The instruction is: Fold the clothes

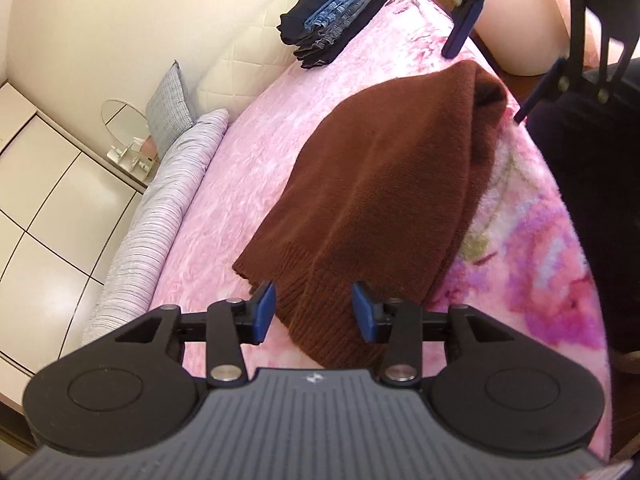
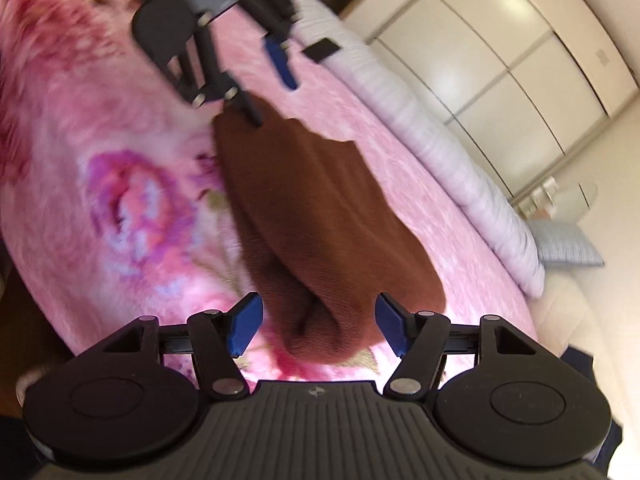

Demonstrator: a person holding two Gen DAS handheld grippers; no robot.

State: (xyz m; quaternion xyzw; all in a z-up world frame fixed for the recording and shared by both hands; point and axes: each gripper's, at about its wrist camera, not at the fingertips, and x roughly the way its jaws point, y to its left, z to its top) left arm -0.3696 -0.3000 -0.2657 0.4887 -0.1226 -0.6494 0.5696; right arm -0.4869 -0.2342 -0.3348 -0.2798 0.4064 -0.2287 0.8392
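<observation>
No box or basket shows in either view; the pink floral blanket (image 1: 248, 184) on the bed carries everything. Ahead of the left gripper (image 1: 314, 312), far up the bed, a stack of folded dark and denim clothes (image 1: 340, 12) rests against the cream padded headboard (image 1: 132, 20). The brown knit sweater (image 1: 384, 184) lies folded into a long narrow shape on the blanket, its long axis running from one gripper to the other. In the left wrist view its ribbed hem lies directly between and just beyond the left gripper's blue pads (image 1: 264, 312), which stand apart with nothing pinched; the sweater stretches away from there toward the right gripper (image 1: 492, 76), seen at the upper right, whose fingers are spread wide near the far, bunched end. In the right wrist view the right gripper (image 2: 318, 328) also has its jaws apart, and the rounded, folded end of the sweater (image 2: 320, 216) sits between and just ahead of its pads, not clamped. From there the garment narrows away to the left gripper (image 2: 256, 76) at the top of that view, blurred by motion. Left of the left gripper, along the blanket's edge, lies a striped grey quilt roll (image 1: 160, 216) with a grey pillow (image 1: 170, 108) beyond it, and white wardrobe doors (image 1: 44, 184) further left.
</observation>
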